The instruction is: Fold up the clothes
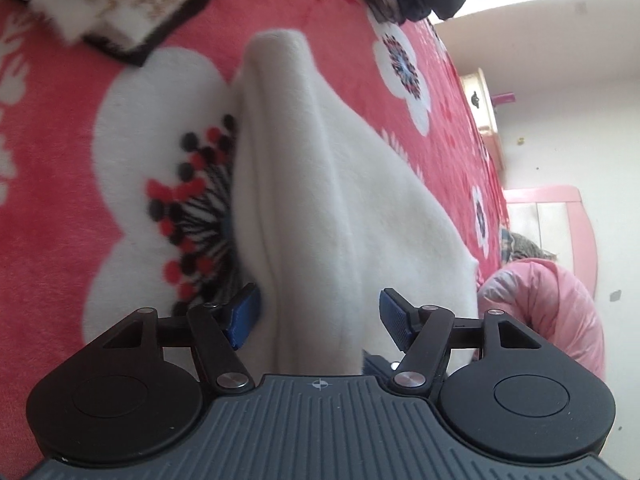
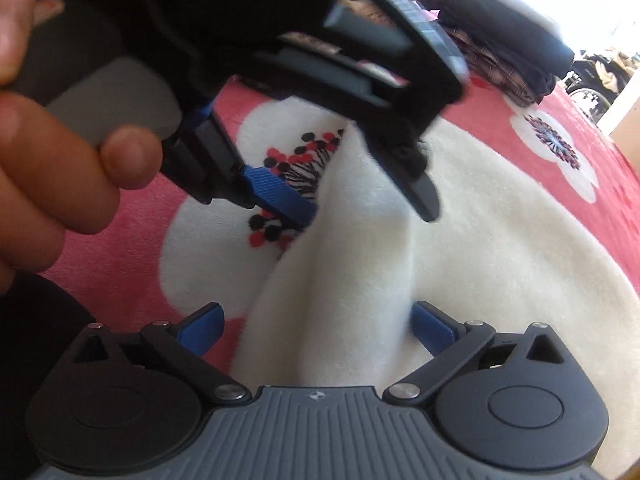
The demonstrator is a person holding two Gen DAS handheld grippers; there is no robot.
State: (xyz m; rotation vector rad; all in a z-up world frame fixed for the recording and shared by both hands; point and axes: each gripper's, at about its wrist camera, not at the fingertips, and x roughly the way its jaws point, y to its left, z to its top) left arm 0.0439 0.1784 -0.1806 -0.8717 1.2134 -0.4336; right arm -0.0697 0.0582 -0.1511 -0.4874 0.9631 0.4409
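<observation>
White fleece garment point(image 1: 320, 184), soft and fuzzy, is seen bunched into a raised ridge on the red plush blanket point(image 1: 52, 152) with white flower prints. Left gripper point(image 1: 318, 314) is spread wide, blue ribbed pads on either side of the garment ridge, nothing pinched. Right gripper point(image 2: 316, 326) is likewise wide open, straddling a fold of the garment, nothing clamped. In the right wrist view the left gripper point(image 2: 360, 184) is seen above the garment, held by bare fingers point(image 2: 60, 160). Beyond the garment, a stack of dark folded clothes point(image 2: 500, 40) is seen on the blanket. Pink puffy item point(image 1: 552, 308) lies past the blanket edge.
</observation>
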